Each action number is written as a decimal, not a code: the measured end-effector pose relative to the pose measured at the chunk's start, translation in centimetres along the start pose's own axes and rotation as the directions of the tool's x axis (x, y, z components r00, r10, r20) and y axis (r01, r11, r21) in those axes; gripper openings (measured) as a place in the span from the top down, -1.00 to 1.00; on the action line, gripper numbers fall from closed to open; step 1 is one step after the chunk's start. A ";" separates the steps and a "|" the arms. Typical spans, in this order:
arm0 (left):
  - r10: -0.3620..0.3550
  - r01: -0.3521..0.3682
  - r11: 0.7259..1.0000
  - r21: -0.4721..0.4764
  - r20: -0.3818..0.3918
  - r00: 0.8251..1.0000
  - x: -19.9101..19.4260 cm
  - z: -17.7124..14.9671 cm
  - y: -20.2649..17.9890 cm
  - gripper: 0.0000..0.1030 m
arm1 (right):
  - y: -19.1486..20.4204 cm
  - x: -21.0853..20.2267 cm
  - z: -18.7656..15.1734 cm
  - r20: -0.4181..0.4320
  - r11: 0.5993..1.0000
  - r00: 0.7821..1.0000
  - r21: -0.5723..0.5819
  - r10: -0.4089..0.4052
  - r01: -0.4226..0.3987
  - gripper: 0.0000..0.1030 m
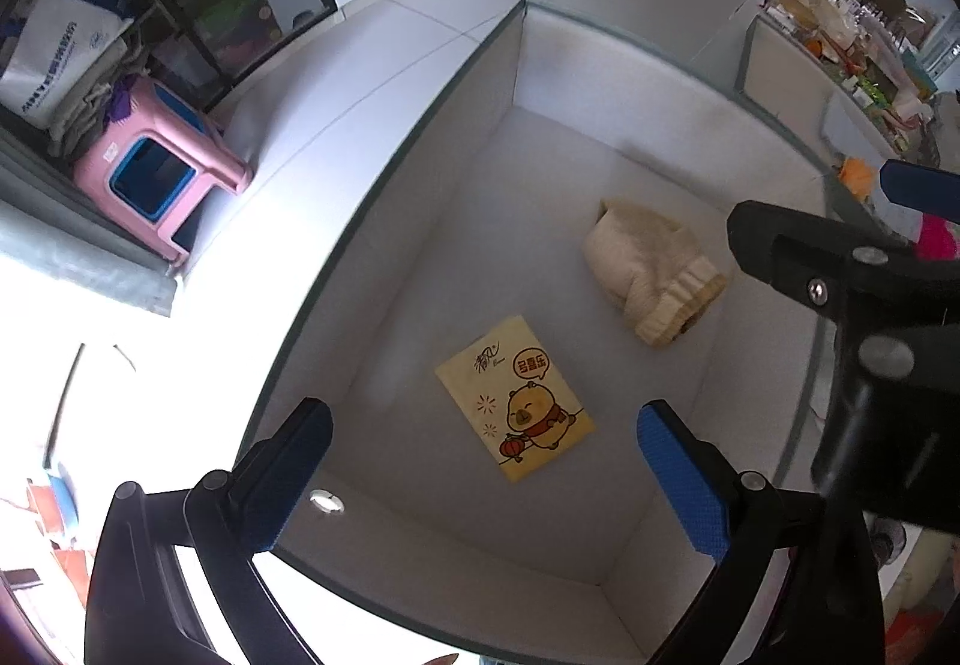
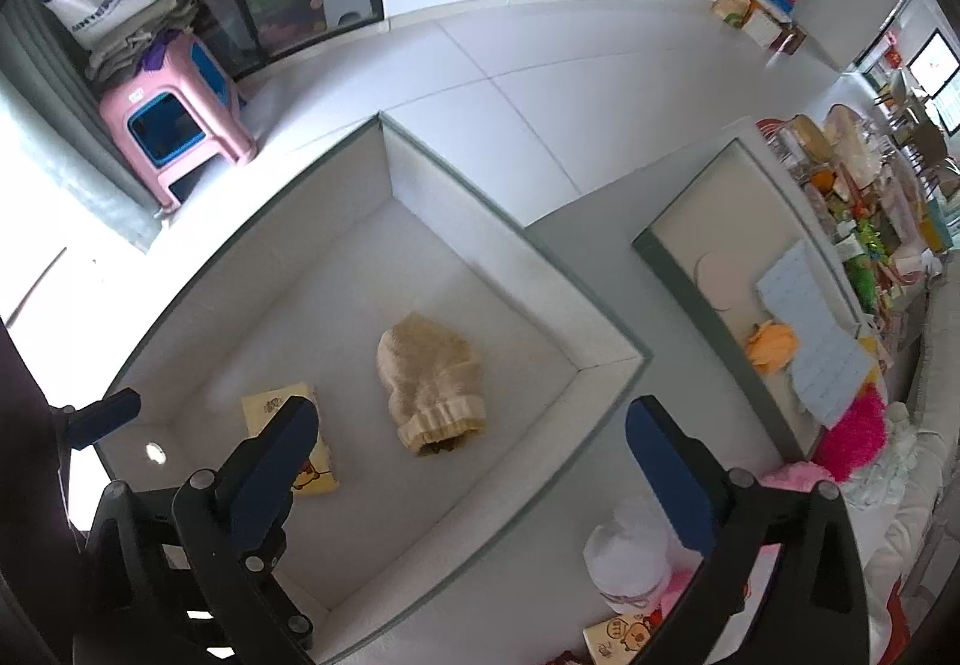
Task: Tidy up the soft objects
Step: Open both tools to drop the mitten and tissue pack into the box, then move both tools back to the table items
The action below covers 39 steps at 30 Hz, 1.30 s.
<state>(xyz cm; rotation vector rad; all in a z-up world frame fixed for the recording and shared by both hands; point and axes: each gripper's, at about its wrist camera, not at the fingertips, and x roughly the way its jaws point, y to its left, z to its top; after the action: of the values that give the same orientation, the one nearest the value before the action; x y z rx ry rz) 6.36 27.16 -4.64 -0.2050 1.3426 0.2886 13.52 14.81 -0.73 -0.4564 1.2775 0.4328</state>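
Left claw (image 1: 486, 479) open, empty, above tissue pack (image 1: 515, 397) in bin (image 1: 384, 191).

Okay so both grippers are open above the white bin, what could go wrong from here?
1. The tissue pack lies flat on the bin floor, so the left gripper may slide over it without catching an edge.
2. The beige mitt is floppy; a pinch could grab one layer and let it droop.
3. The right gripper hangs over the bin's rim and may clip it on the way down.
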 end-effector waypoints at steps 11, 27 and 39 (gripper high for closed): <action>0.009 -0.010 1.000 0.018 0.061 0.998 -3.2 -0.4 -0.2 -0.99 | -1.7 -4.6 -0.8 0.082 0.997 0.997 0.082 -0.005 -0.002 -0.99; -0.010 0.001 0.997 0.076 0.124 0.992 -6.5 -0.6 -3.2 -0.99 | -4.6 -8.5 -3.5 0.142 0.986 0.989 0.163 -0.048 0.024 -0.99; -0.027 0.005 0.991 0.132 0.170 0.985 -9.8 -0.9 -6.6 -0.99 | -8.9 -11.2 -8.0 0.153 0.956 0.986 0.293 -0.068 0.021 -0.99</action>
<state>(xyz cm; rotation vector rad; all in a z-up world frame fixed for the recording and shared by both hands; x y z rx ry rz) 5.64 19.79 4.63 -0.0787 1.1834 0.1991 9.34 2.34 9.08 -0.1962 1.1481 0.2326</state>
